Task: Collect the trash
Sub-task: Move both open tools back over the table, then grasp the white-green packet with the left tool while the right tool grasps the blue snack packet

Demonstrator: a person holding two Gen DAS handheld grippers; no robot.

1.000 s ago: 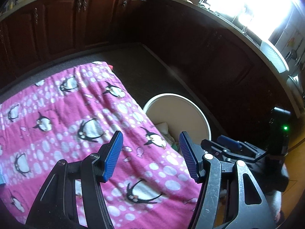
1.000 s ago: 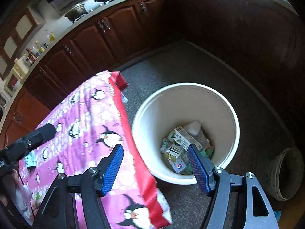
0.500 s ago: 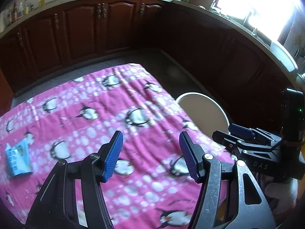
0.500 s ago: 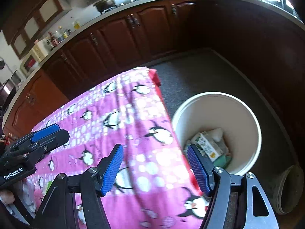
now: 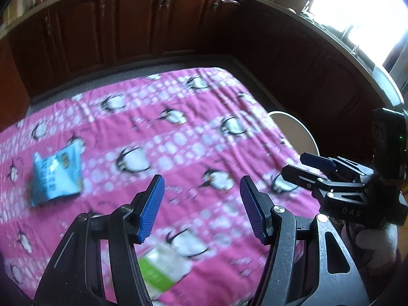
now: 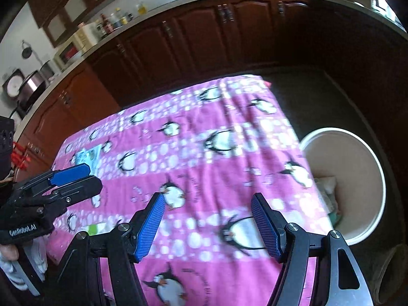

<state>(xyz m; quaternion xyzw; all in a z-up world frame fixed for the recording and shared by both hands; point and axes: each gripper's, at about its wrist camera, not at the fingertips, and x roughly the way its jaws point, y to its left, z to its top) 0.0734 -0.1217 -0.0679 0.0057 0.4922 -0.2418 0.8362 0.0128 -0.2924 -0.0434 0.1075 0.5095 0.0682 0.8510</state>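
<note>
Left claw (image 5: 199, 209) spread wide and empty above the pink cloth (image 5: 193, 127); right claw (image 6: 209, 225) likewise agape, holding nothing. Two scraps left: blue packet (image 5: 57, 172) lying flat toward the cloth's left side, green-and-white wrapper (image 5: 163, 267) just under the left claw. Both probably light, thin, crinkly, apt to slide on fabric; best pinched at a raised edge or corner. Soft, wrinkled cloth beneath. White bin (image 6: 357, 178) on the floor beside the table's right edge, trash inside. Dark wooden cabinets (image 5: 137, 23) all round.

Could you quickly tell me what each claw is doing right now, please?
Left claw: open, holding nothing, above the pink cloth.
Right claw: open, holding nothing.
</note>
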